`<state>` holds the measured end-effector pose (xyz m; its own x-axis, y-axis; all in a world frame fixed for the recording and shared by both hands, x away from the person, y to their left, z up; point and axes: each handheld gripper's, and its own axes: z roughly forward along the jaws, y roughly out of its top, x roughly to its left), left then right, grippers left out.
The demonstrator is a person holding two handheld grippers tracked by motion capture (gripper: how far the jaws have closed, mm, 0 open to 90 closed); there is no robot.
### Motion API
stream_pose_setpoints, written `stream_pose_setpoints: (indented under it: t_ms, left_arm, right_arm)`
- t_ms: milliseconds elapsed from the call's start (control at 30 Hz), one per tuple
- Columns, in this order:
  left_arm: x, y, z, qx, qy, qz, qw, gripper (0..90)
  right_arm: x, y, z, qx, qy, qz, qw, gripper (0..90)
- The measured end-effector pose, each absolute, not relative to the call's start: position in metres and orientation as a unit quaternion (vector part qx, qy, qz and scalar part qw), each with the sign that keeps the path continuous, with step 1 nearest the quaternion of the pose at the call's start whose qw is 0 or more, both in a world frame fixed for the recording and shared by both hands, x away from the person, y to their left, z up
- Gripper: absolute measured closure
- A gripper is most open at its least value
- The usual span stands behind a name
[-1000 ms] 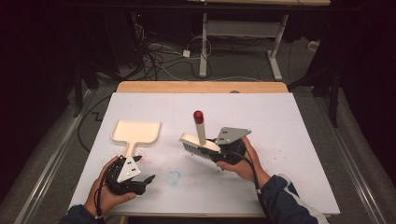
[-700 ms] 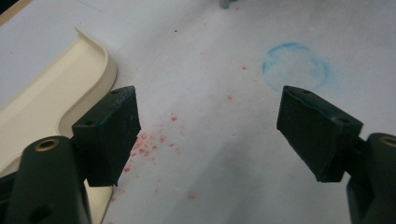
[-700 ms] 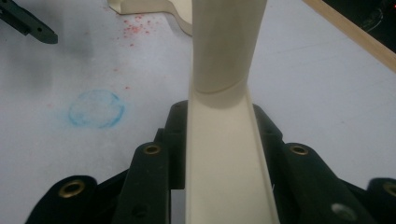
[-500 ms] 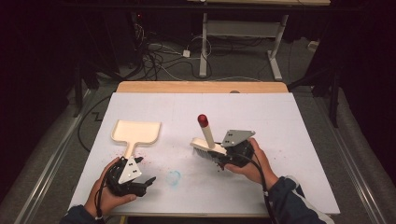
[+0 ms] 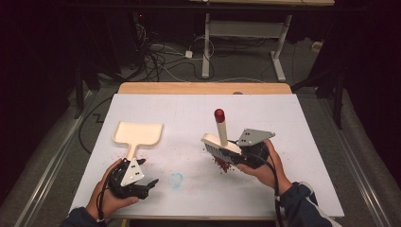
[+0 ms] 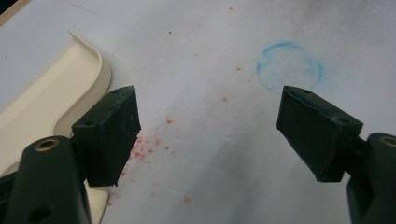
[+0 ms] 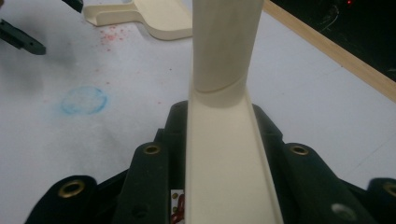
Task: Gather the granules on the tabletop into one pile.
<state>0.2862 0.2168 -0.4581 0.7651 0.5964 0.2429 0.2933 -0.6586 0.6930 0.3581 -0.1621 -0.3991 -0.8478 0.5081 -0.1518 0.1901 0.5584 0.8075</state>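
You had the brush clamped in your right claw, jaws narrow on its cream head, handle with the red tip standing up and tilted a little away from you, bristles down on the bench. A small heap of red crumbs lay just under the bristles, on the side toward you. To sweep well, you needed to keep the bristles flat on the surface and draw the heap leftward in short, low strokes, so nothing scattered past the blue ring drawn on the sheet. Your left claw stood wide and held nothing, resting near the front edge, just beside the handle of the dustpan. The pan lay well apart from the brush, and a thin scatter of red specks marked the sheet by its handle, so you needed to grip that handle and set the pan's lip down against the sheet first.
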Motion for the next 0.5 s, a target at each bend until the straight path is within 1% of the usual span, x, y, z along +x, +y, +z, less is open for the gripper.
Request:
stream_pose_setpoints:
  t_ms: [133,367,500]
  left_arm:
    - [0.288,0.216,-0.459,0.882,0.252,0.230,0.325,20.5]
    - [0.289,0.215,-0.460,0.882,0.254,0.228,0.325,20.5]
    - [0.288,0.216,-0.460,0.883,0.253,0.226,0.324,20.5]
  right_arm:
    - [0.371,-0.150,-0.403,0.212,0.855,0.436,0.182,67.1]
    - [0.394,-0.119,-0.418,0.208,0.868,0.411,0.184,67.1]
    - [0.397,-0.113,-0.424,0.211,0.875,0.395,0.186,67.2]
